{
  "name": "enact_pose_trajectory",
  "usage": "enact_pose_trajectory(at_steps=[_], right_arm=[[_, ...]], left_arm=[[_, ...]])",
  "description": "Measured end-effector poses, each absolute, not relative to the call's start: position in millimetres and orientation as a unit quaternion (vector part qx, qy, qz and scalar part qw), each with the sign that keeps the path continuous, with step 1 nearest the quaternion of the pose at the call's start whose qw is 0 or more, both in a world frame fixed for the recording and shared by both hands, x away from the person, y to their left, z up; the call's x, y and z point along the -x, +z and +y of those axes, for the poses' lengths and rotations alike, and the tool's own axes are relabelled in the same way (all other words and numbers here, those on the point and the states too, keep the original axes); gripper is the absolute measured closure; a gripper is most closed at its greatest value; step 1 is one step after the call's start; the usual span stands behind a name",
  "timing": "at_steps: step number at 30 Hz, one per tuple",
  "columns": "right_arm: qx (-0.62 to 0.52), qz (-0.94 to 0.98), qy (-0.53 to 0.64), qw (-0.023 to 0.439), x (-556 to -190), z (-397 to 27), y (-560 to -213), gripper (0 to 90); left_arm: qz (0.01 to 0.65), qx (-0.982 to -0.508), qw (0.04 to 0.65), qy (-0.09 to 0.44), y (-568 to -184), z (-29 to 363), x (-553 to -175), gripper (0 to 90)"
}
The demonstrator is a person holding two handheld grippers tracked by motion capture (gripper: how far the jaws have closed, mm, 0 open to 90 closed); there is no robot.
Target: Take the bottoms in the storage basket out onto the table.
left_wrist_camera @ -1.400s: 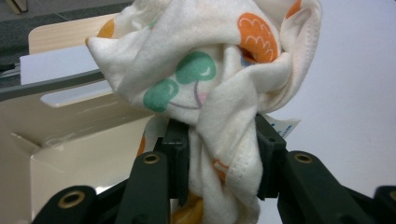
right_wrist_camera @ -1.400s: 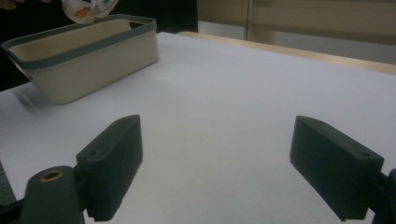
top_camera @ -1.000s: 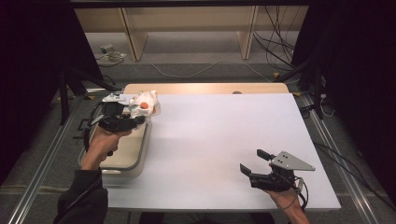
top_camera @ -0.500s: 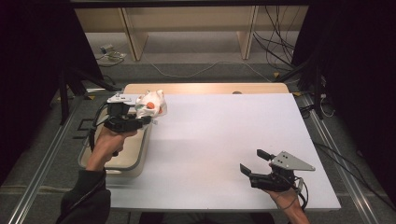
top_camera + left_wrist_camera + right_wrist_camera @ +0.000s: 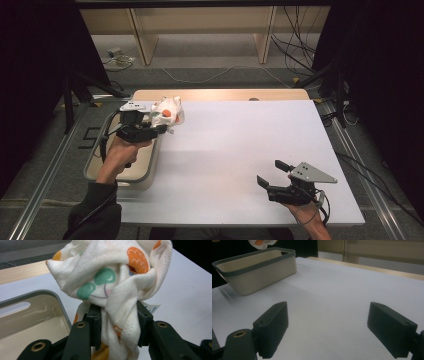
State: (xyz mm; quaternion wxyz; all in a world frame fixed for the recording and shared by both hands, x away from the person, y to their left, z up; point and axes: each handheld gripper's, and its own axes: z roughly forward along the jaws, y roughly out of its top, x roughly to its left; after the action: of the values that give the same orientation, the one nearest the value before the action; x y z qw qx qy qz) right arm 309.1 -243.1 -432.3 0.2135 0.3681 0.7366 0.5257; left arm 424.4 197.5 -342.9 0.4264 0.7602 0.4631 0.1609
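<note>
While bunched, cloth point(image 5: 117, 290) sits clamped between left jaws

The high view looks down on the white table point(image 5: 240, 145); both claw views skim it, sharing the bin point(image 5: 257, 272).

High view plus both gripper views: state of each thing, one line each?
left gripper: shut on the cloth, held above the table.
cloth: bunched, lifted off the table, pinched between the fingers.
bin: upright, open-topped, looks empty.
right gripper: open, nothing between its fingers.
</note>
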Motion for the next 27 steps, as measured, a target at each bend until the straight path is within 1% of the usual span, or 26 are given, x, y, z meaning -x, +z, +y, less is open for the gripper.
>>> enact_pose_trajectory(at_steps=[17,27], right_arm=[[-0.37,0.736,0.525,0.213,-309,-243,-432,17.9],[-0.369,0.737,0.525,0.212,-310,-243,-433,17.8]], left_arm=[[0.446,-0.765,0.44,0.147,-345,181,-422,64.4],[0.441,-0.764,0.447,0.149,-344,172,-421,64.3]])
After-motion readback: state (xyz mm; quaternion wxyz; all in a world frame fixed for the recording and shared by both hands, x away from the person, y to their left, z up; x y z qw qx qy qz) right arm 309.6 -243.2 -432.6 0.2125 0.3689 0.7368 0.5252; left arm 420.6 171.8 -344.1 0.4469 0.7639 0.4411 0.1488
